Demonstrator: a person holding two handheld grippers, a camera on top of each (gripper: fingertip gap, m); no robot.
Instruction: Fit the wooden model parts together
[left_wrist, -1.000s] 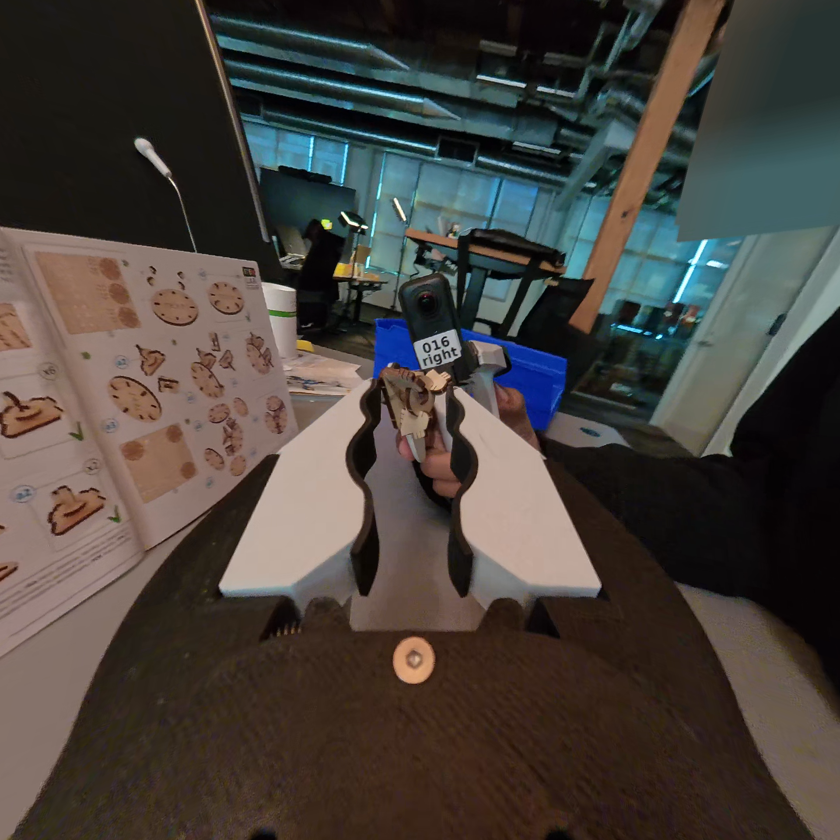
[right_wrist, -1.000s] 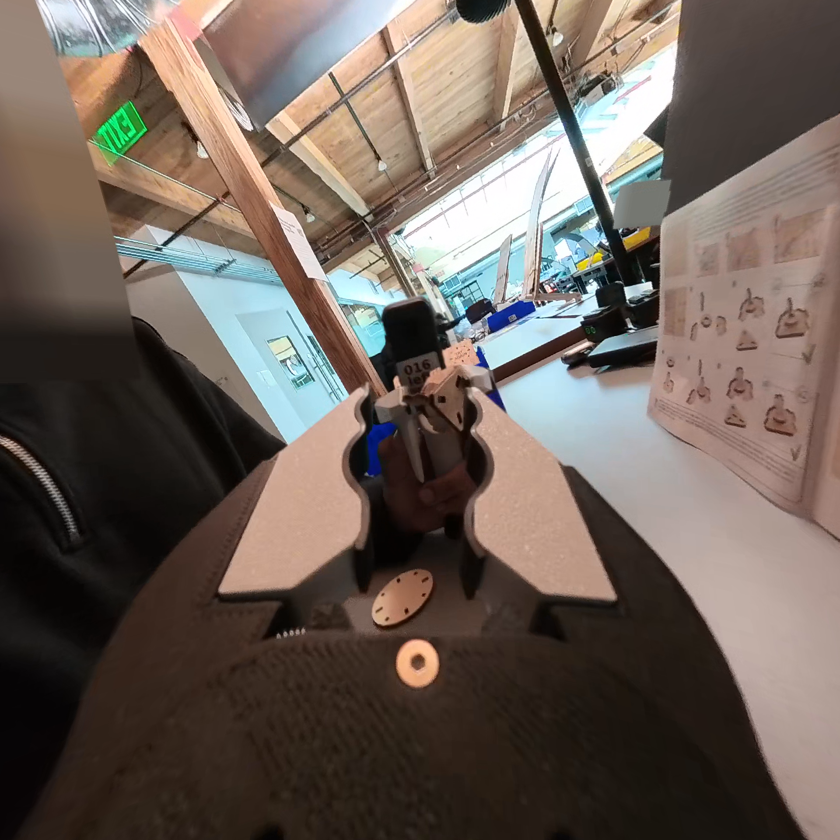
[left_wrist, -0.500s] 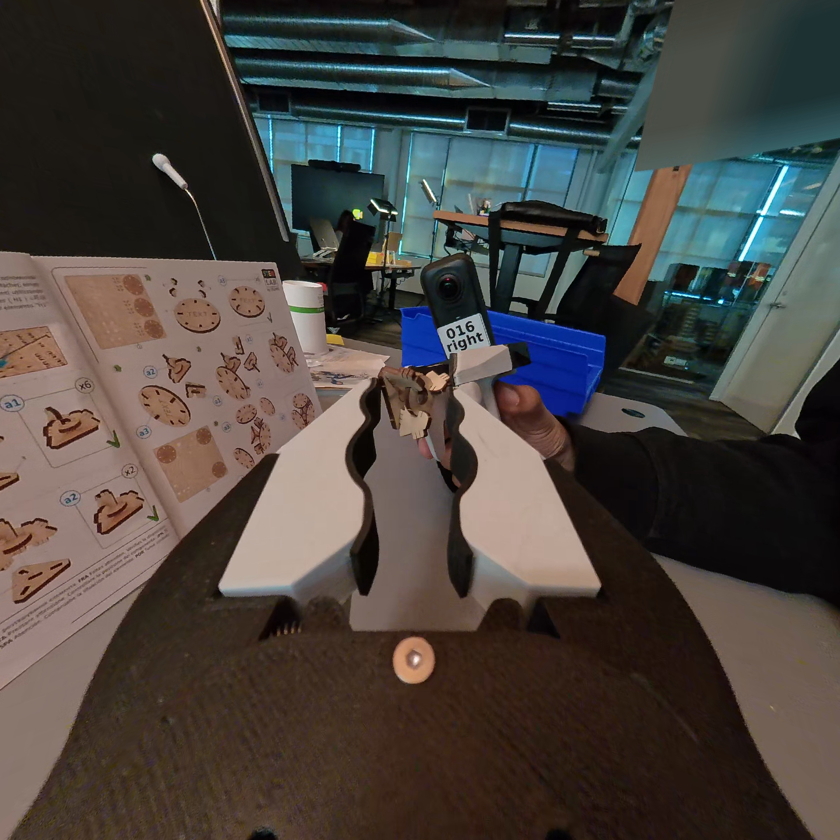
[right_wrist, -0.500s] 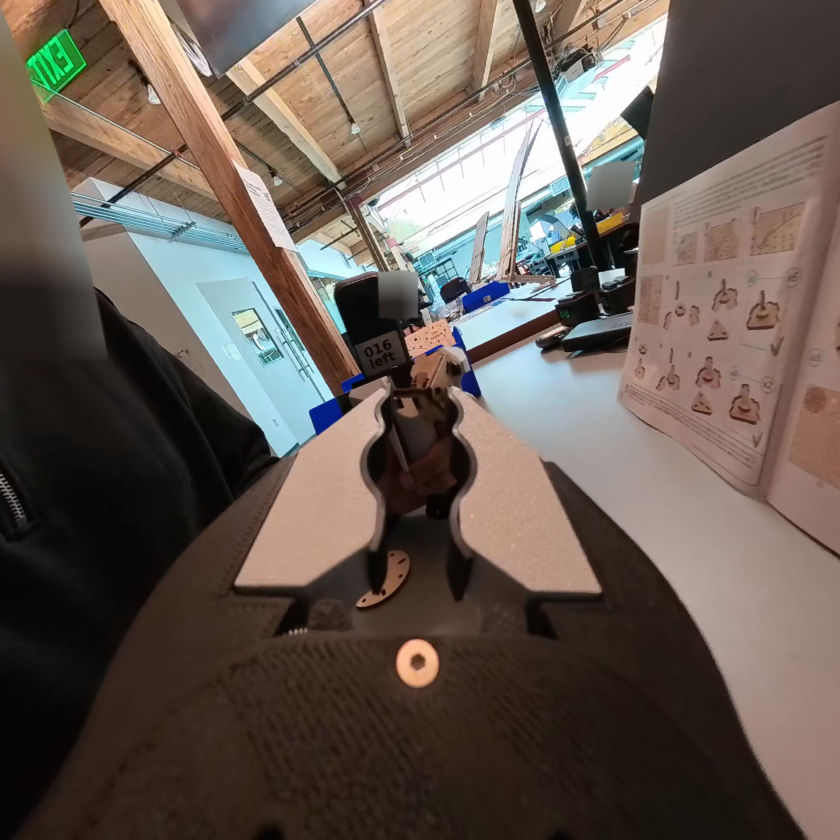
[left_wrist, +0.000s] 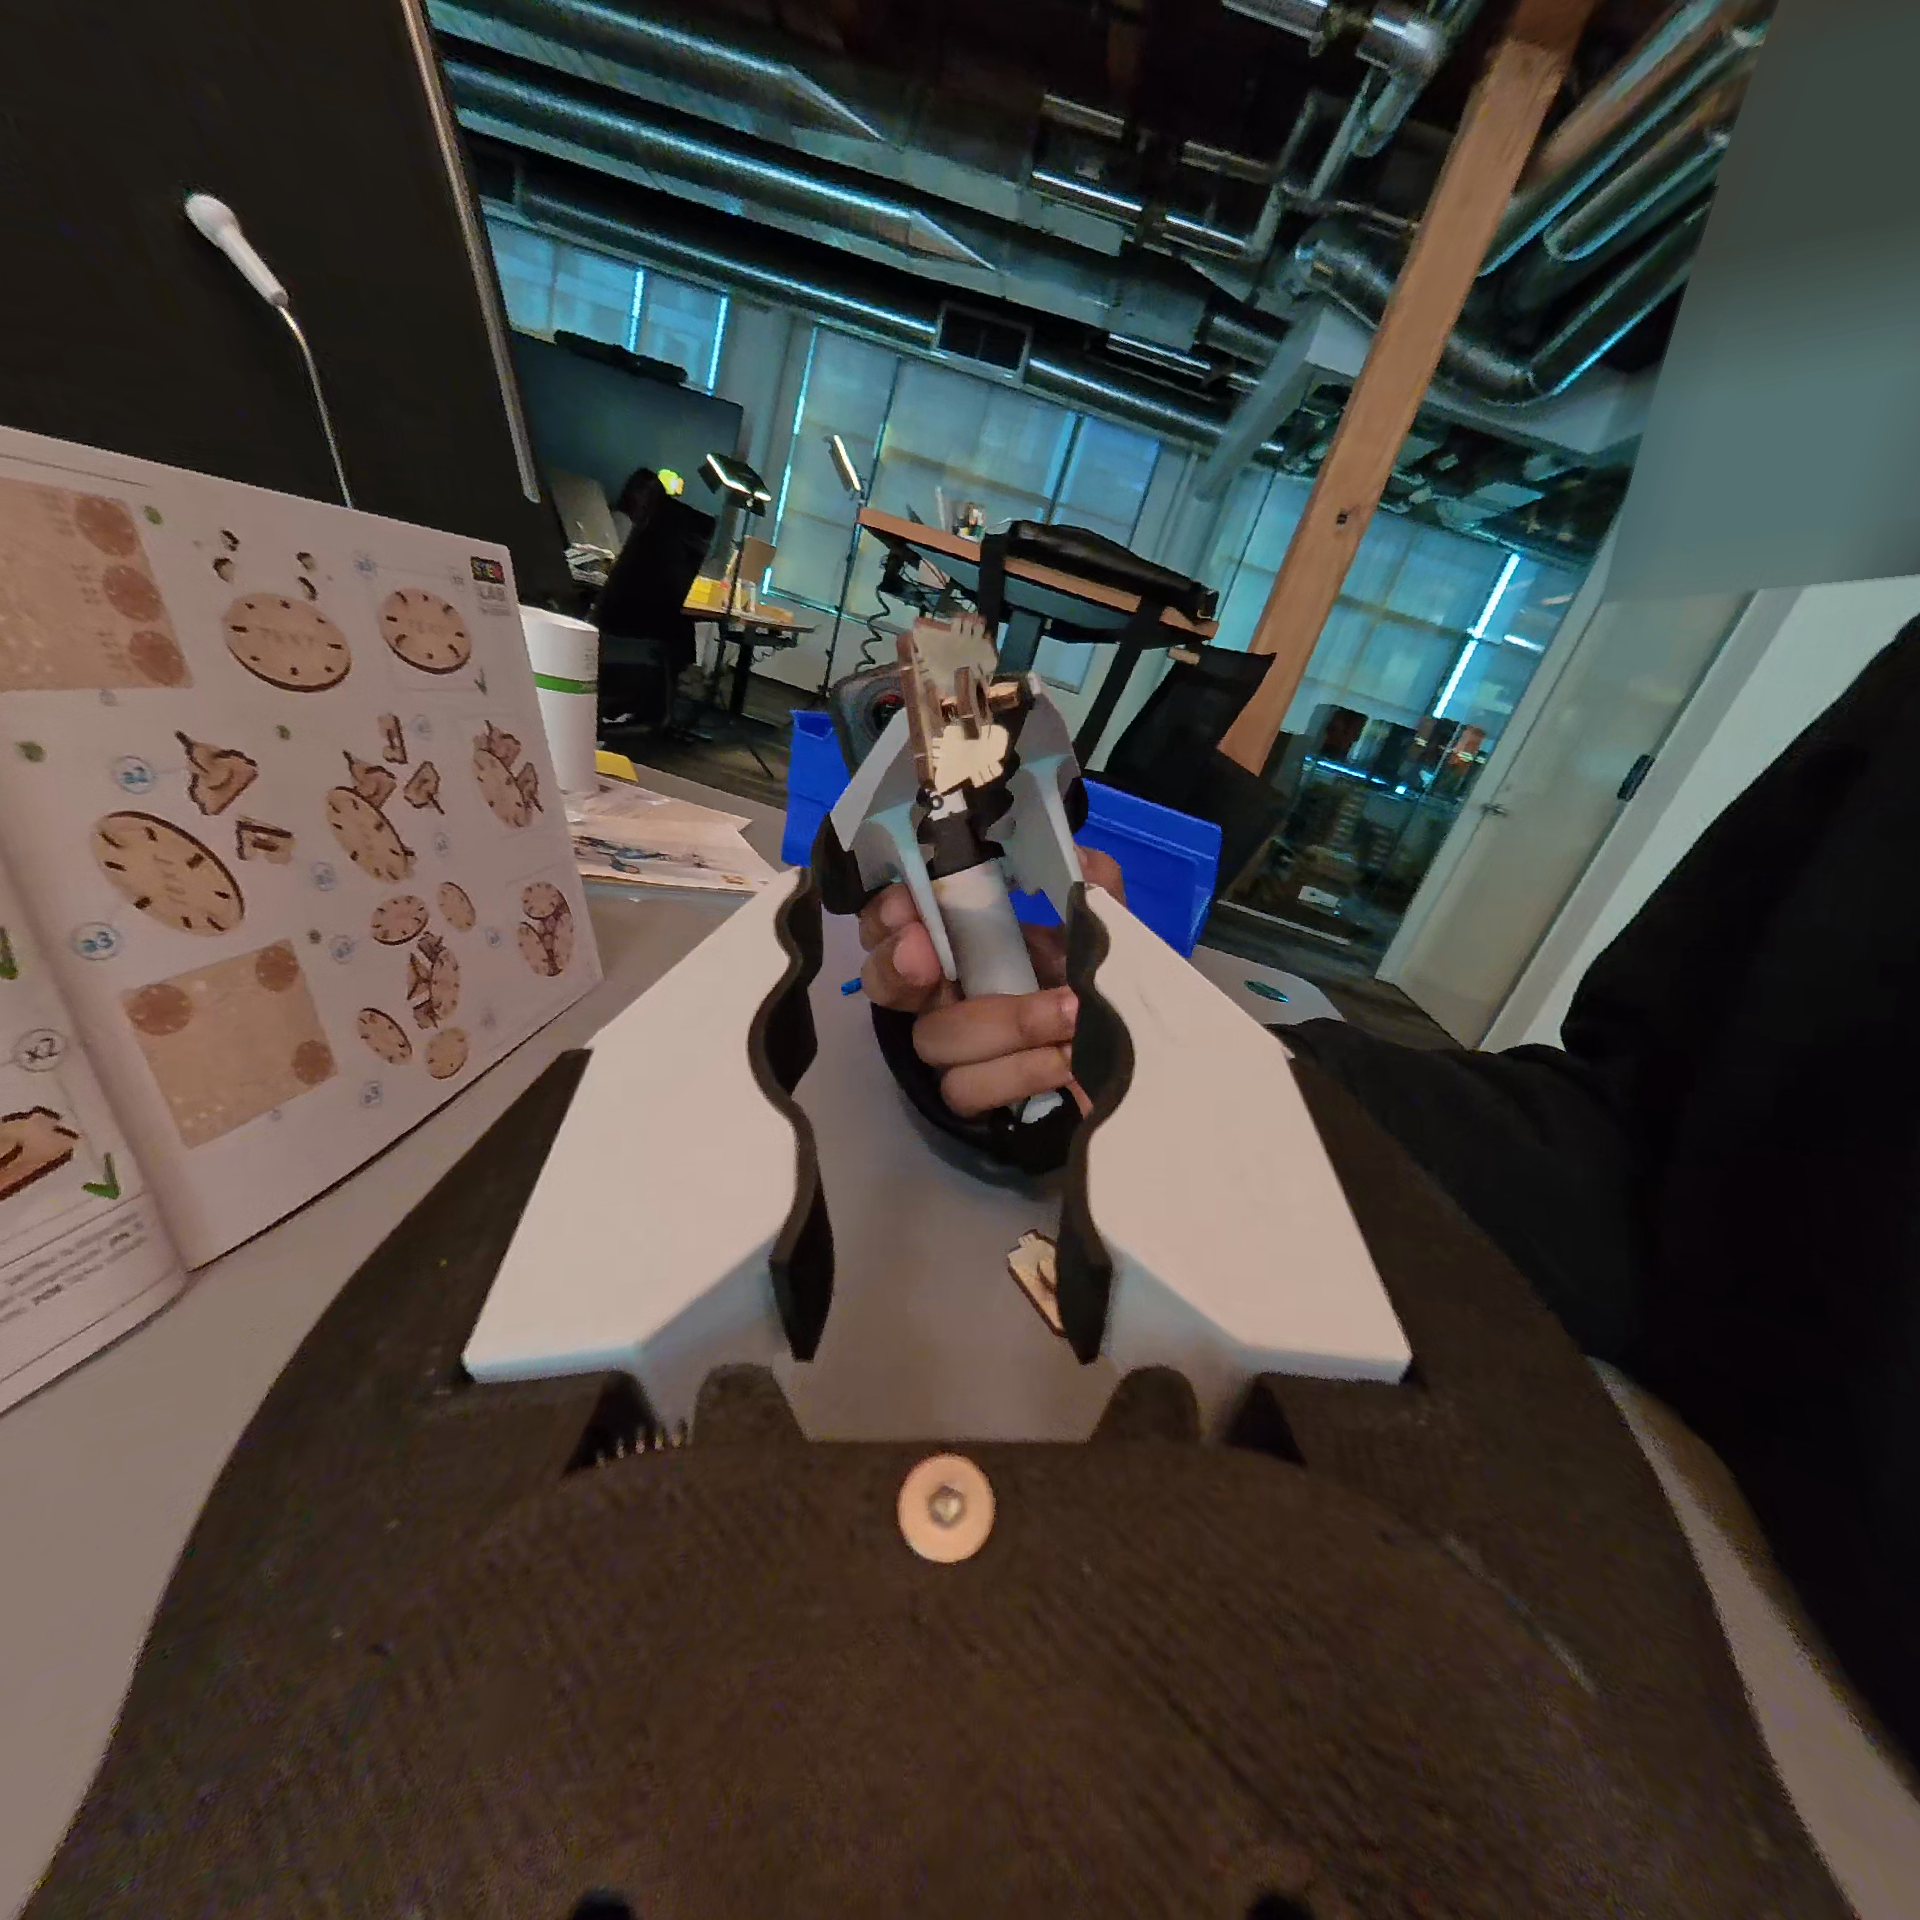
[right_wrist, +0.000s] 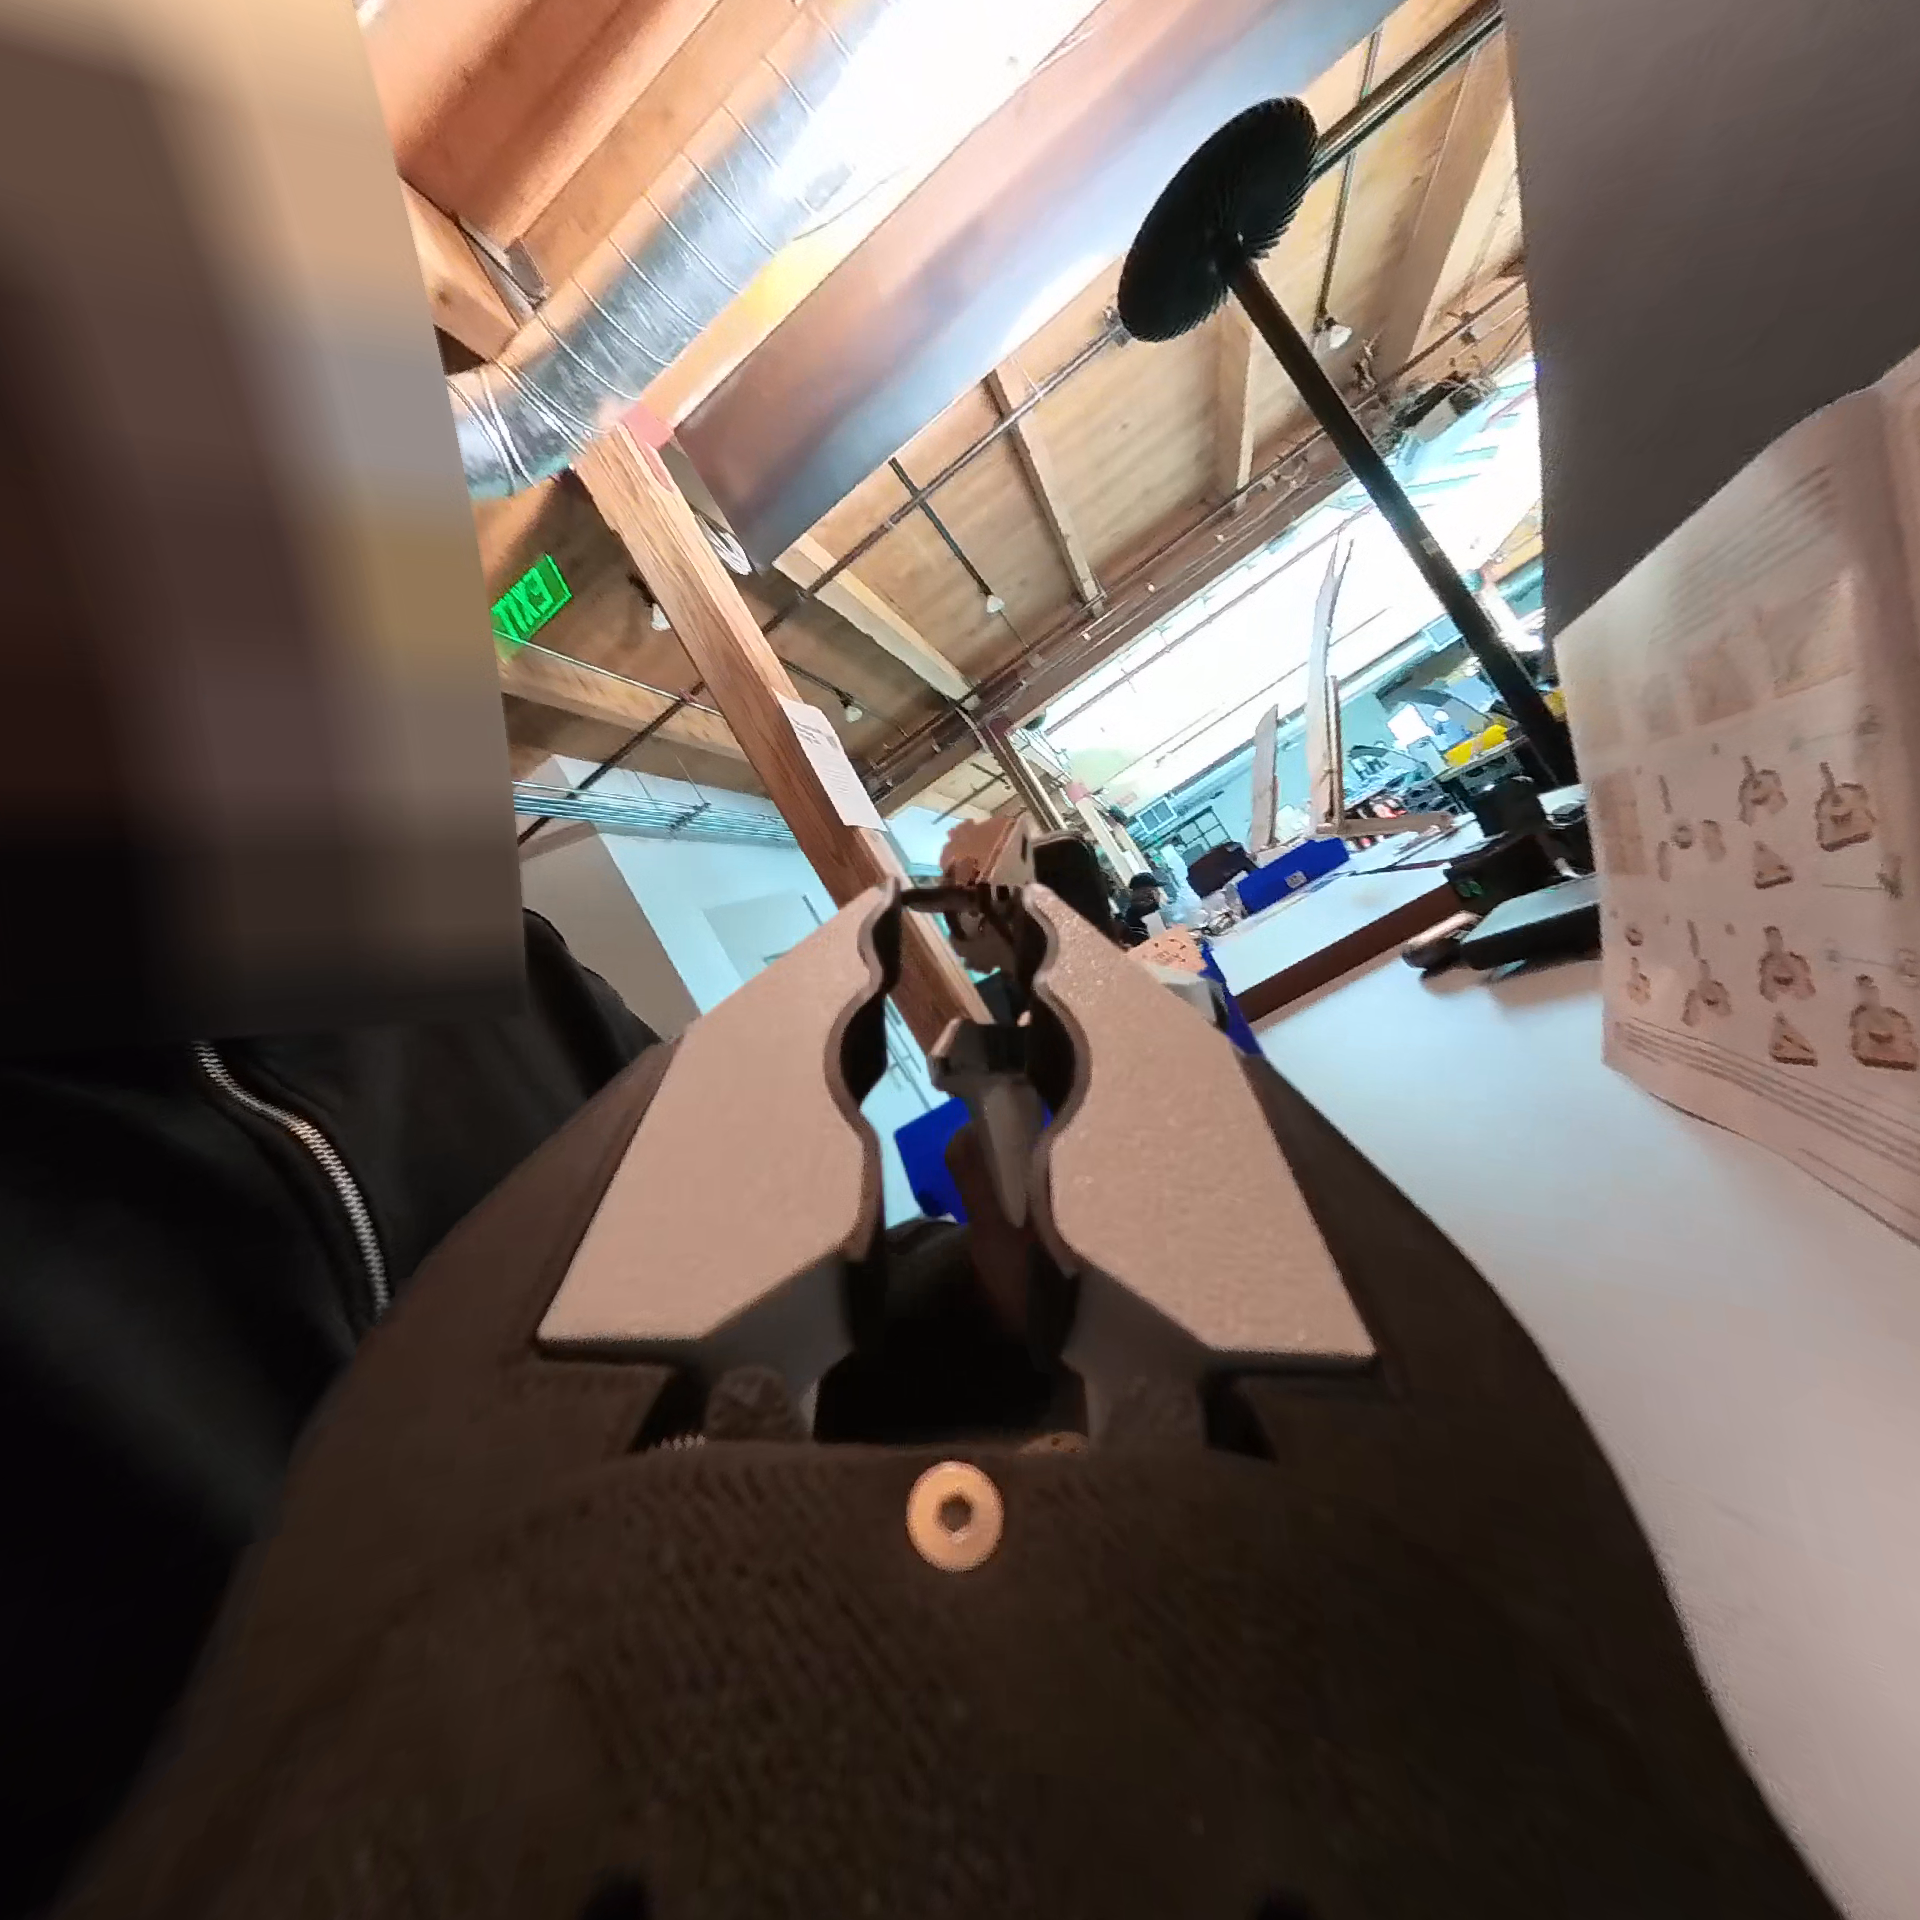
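Wooden and small, a piece (left_wrist: 1035, 1276) lies by the inner base of the wide-open, empty left gripper (left_wrist: 940, 914). Beyond it, over the tabletop's (left_wrist: 655, 935) far edge, the right gripper (left_wrist: 971, 727) narrowly pinches a toothed wooden assembly (left_wrist: 951, 665) at its tips. So shallow a hold could let the assembly twist free.

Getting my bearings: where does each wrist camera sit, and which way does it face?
Left wrist view: on the left gripper, looking along its open fingers at the right gripper holding a wooden assembly; hand and black sleeve show.
Right wrist view: on the right gripper, tilted toward the ceiling; black jacket shows.
Both show the booklet.
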